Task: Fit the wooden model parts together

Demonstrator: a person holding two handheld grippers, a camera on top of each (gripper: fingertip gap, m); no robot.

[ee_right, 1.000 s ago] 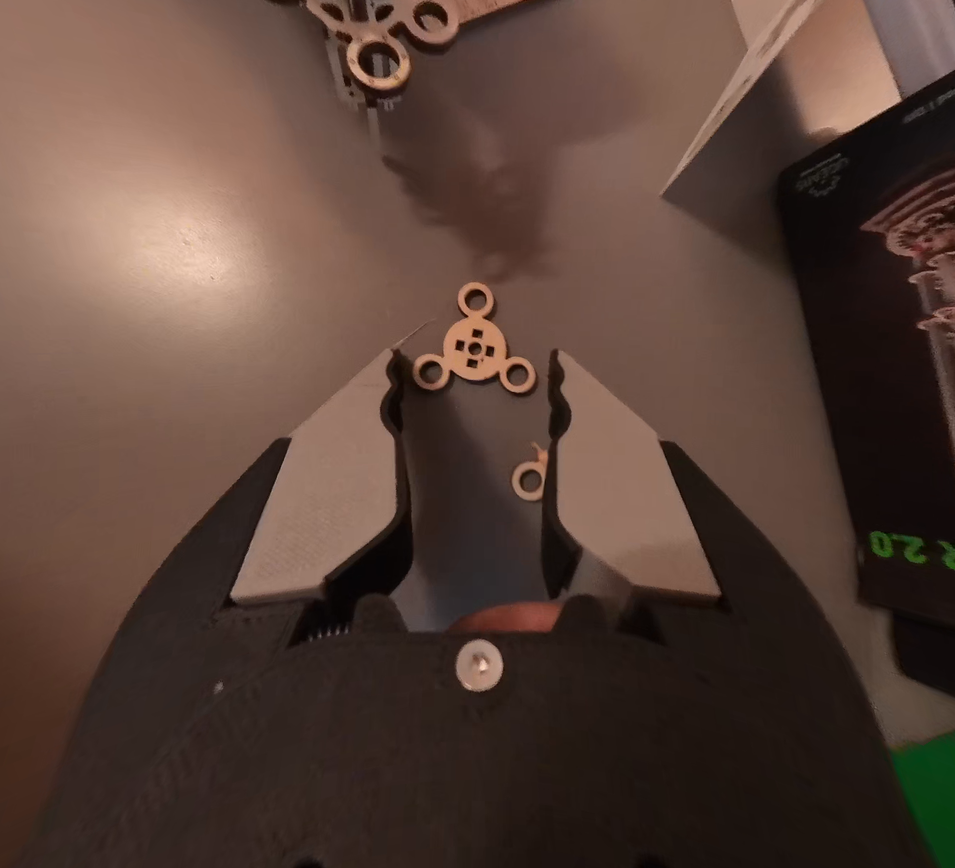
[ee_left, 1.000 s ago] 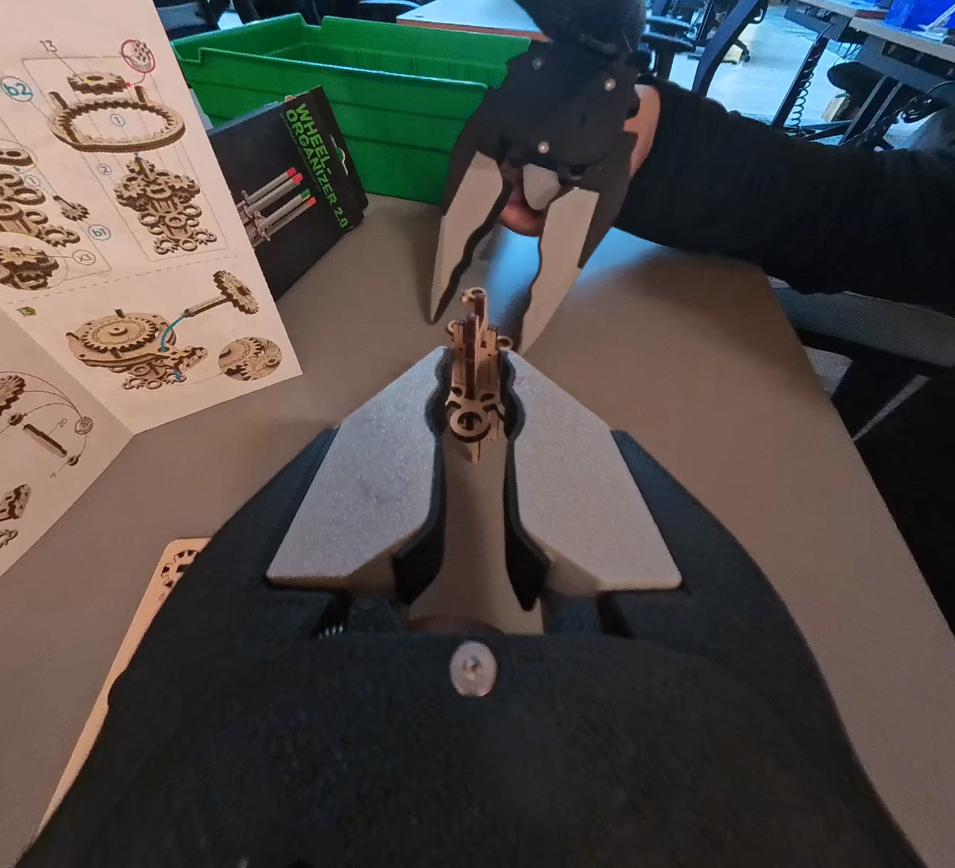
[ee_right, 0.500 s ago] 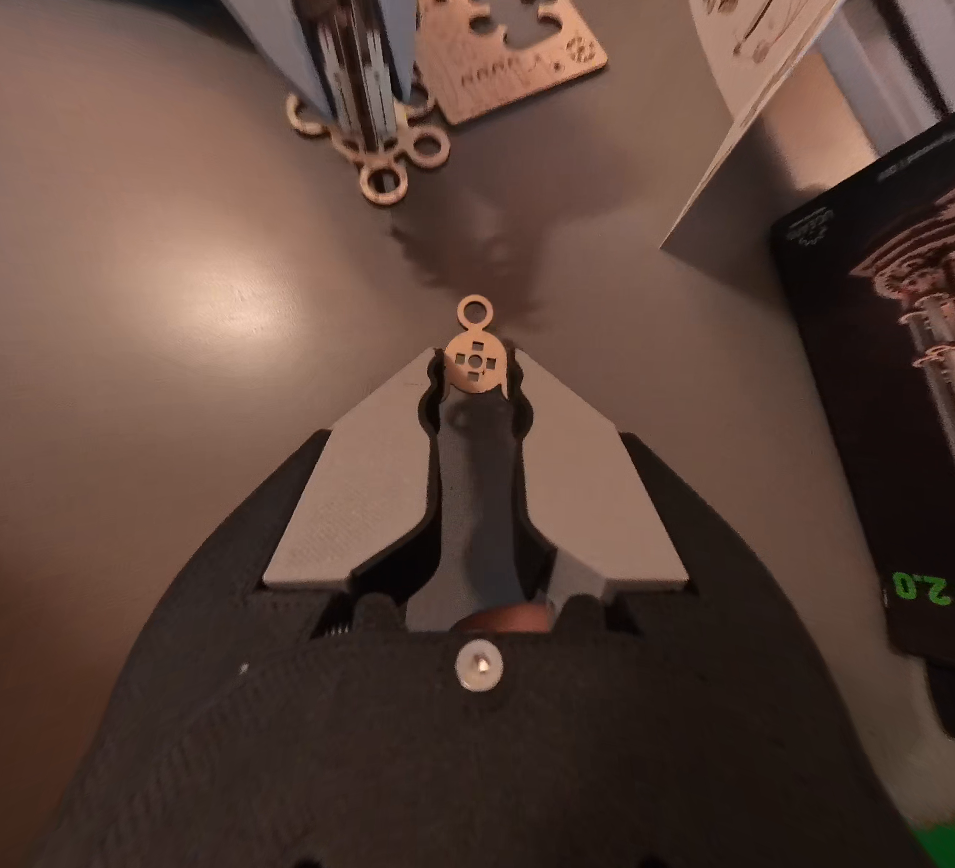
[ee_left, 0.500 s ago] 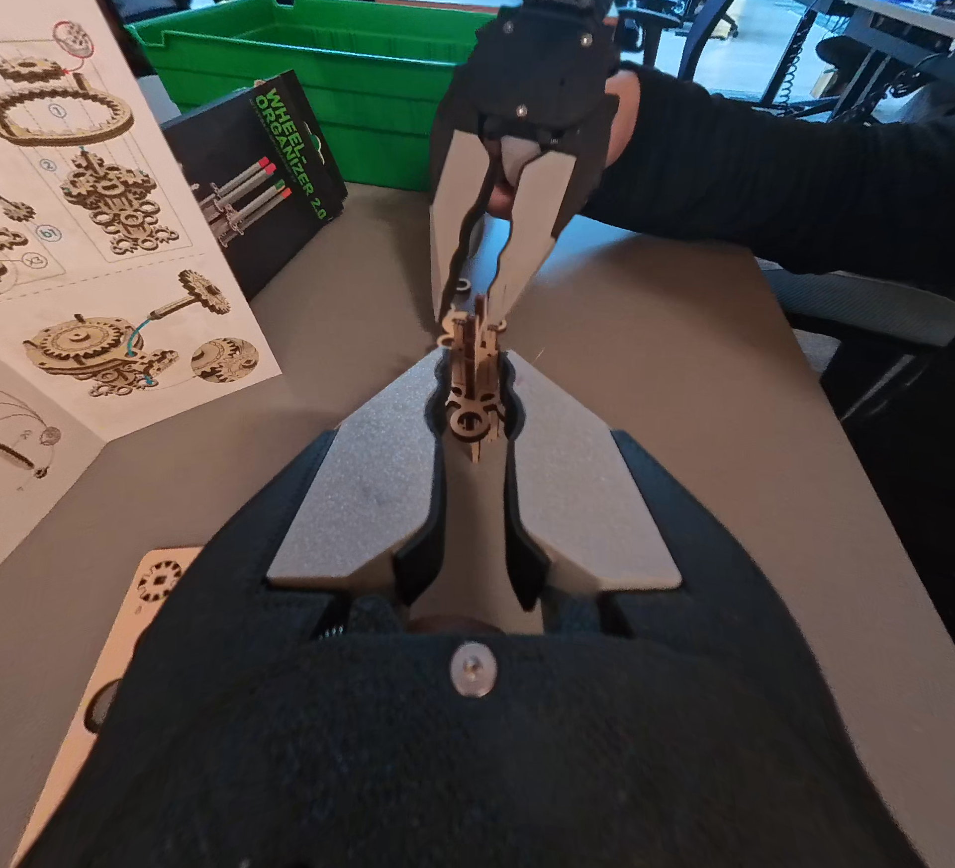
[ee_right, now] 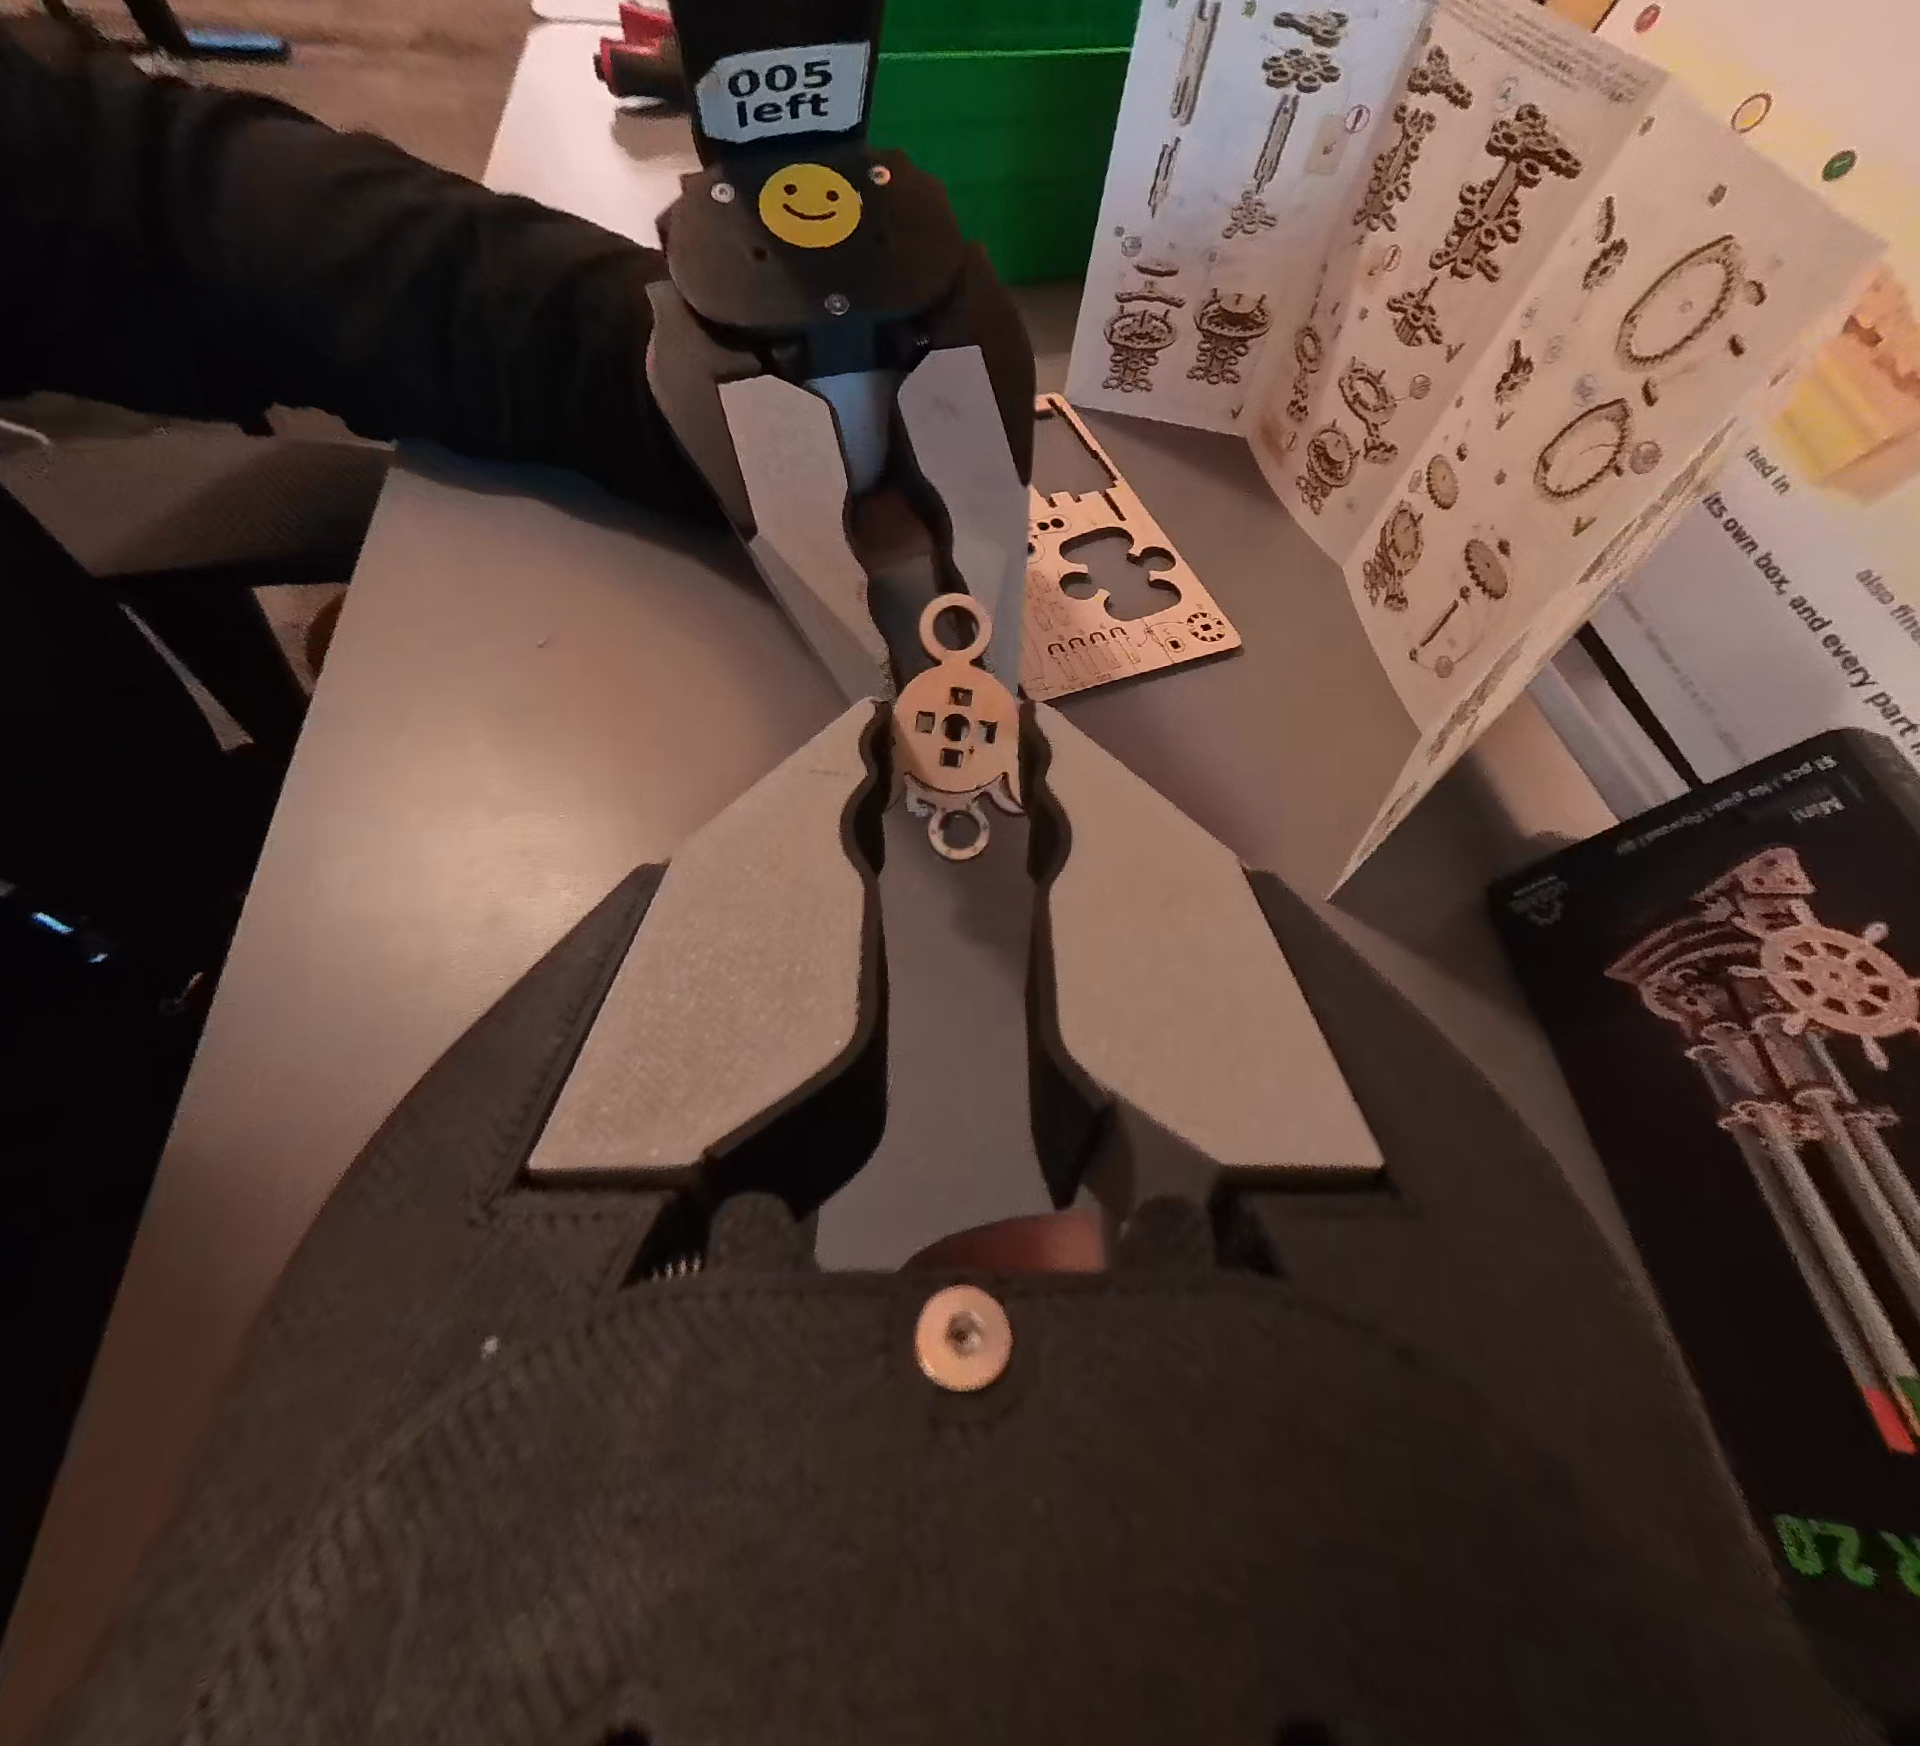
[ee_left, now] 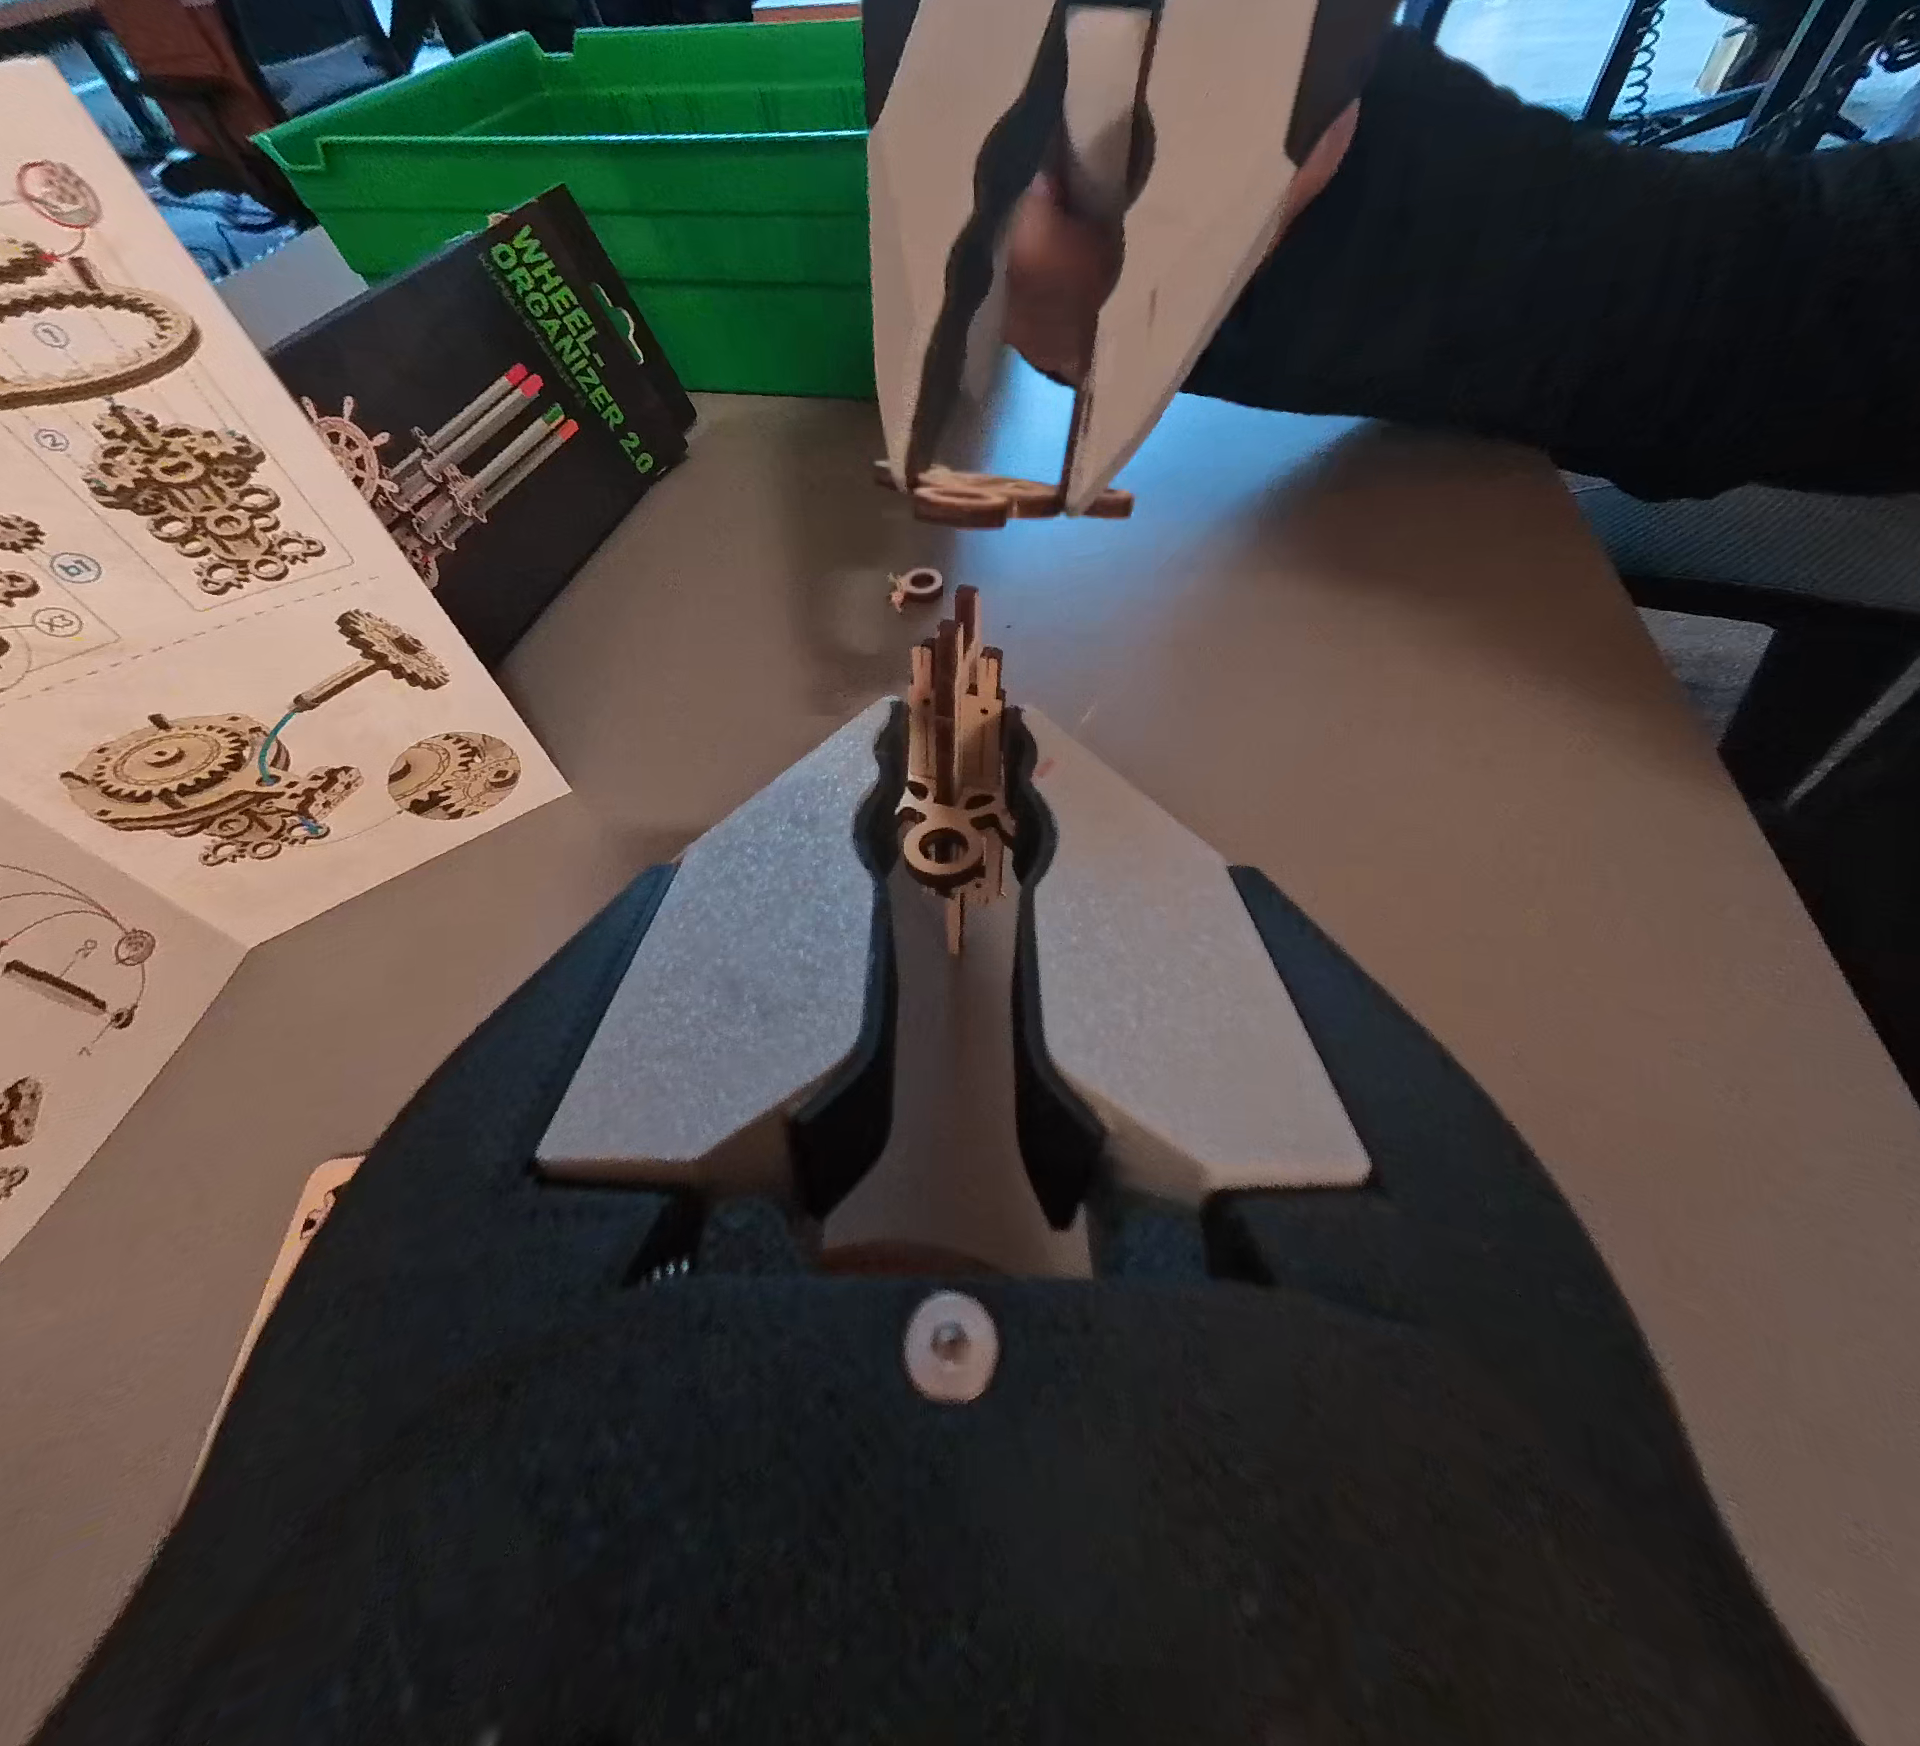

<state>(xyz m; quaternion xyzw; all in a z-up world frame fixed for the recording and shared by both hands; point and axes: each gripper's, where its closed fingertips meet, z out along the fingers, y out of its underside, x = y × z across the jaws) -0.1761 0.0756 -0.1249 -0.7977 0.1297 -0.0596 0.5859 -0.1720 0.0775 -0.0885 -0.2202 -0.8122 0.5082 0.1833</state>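
Note:
My left gripper (ee_left: pixel 951 740) is shut on a small upright wooden shaft assembly (ee_left: pixel 948 792) with a looped flange, held above the grey table (ee_left: pixel 1351 761). My right gripper (ee_right: pixel 951 740) is shut on a flat wooden disc (ee_right: pixel 951 730) with square holes and ring loops. In the left wrist view the right gripper (ee_left: pixel 997 481) points down and holds the disc (ee_left: pixel 987 499) flat, a short gap above the shaft's top. In the right wrist view the left gripper's fingers (ee_right: pixel 790 533) stand just behind the disc and most of the assembly is hidden.
A small wooden ring (ee_left: pixel 920 582) lies on the table between the grippers. A punched-out wooden sheet (ee_right: pixel 1132 595), a folded instruction leaflet (ee_right: pixel 1455 346), a black kit box (ee_right: pixel 1766 1021) and a green bin (ee_left: pixel 665 169) stand around. A person's dark sleeve (ee_left: pixel 1558 294) reaches in from the right. Less than 4 cm separates the two grippers' tips.
My right gripper closed on the disc that lay on the table, lifted it and carried it to just above the shaft. My left gripper kept its hold on the assembly.

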